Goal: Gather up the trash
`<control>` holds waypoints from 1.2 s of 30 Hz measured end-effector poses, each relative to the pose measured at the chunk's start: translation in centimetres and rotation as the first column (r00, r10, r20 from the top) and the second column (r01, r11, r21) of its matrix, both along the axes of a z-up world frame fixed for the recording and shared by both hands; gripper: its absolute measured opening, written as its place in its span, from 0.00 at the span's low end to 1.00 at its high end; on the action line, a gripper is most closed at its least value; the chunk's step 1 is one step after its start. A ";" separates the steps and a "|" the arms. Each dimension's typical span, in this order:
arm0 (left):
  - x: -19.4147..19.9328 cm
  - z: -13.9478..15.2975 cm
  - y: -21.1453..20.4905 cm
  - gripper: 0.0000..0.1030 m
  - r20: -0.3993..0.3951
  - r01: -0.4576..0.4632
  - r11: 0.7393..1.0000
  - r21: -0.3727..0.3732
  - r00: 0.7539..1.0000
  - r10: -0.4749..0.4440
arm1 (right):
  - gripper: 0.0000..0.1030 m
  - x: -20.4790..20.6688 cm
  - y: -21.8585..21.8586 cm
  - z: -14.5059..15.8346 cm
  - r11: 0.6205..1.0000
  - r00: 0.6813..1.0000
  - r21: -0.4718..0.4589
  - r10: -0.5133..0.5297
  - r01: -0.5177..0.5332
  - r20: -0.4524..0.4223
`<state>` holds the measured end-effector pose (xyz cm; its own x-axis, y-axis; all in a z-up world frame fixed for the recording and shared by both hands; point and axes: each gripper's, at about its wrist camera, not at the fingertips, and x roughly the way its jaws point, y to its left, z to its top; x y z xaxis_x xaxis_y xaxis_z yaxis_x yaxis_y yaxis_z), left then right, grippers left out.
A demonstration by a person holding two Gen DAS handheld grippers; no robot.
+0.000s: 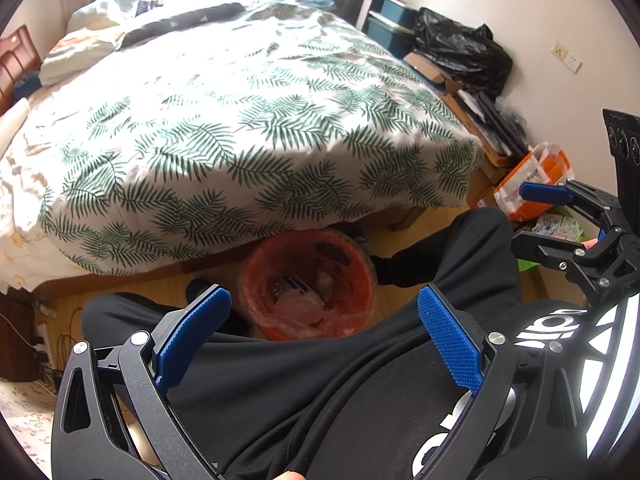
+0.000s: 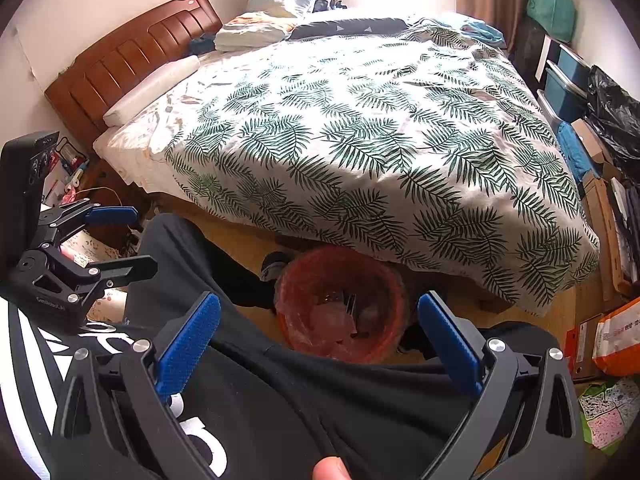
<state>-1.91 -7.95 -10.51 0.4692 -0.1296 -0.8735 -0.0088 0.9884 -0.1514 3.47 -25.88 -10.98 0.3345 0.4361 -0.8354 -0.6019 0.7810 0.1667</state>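
Two grippers were in your hands, both spread wide with nothing between the blue pads. Your left gripper hung above your lap, its ribbed blue fingers framing the orange-red trash bin that stood on the wooden floor just ahead of your knees. Your right gripper was held the same way, jaws far apart and empty, and its own view framed the same bin between the pads. Each tool showed up at the edge of the other's camera: the right one at the far right of the left view, the left one at the far left of the right view, both gaping. Your legs in black trousers flanked the bin, and a black top with white lettering filled the lower corner. The bin was lined with a thin plastic bag and already held pale, crumpled scraps; it sat partly tucked under the overhanging edge of the bed, whose white cover carried green fern leaves. A wooden headboard stood at the far left, pillows lay near the window end, and along the right wall were a black plastic bag, blue storage boxes, flat cartons and an orange-and-white bag.
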 end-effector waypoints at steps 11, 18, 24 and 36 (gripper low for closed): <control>-0.2 0.2 -0.2 0.94 0.008 -0.001 1.000 -0.001 1.000 0.001 | 0.95 -0.1 0.0 0.3 1.000 1.000 0.003 -0.005 0.005 0.008; -0.3 0.3 -0.2 0.94 0.009 -0.002 1.000 0.000 1.000 0.002 | 0.95 0.0 -0.1 0.3 1.000 1.000 0.003 -0.005 0.005 0.009; -0.2 0.4 -0.1 0.94 0.011 0.003 1.000 -0.002 1.000 -0.003 | 0.95 -0.2 -0.1 0.4 1.000 1.000 0.004 -0.005 0.005 0.011; -0.4 1.0 -0.5 0.95 0.039 0.013 1.000 0.008 0.999 -0.014 | 0.95 -0.5 0.1 0.5 1.000 1.000 0.005 -0.008 0.008 0.014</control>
<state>-2.33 -8.47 -9.54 0.5009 -0.1296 -0.8557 0.0102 0.9895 -0.1439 3.00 -25.81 -10.45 0.3494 0.4377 -0.8285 -0.5979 0.7849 0.1625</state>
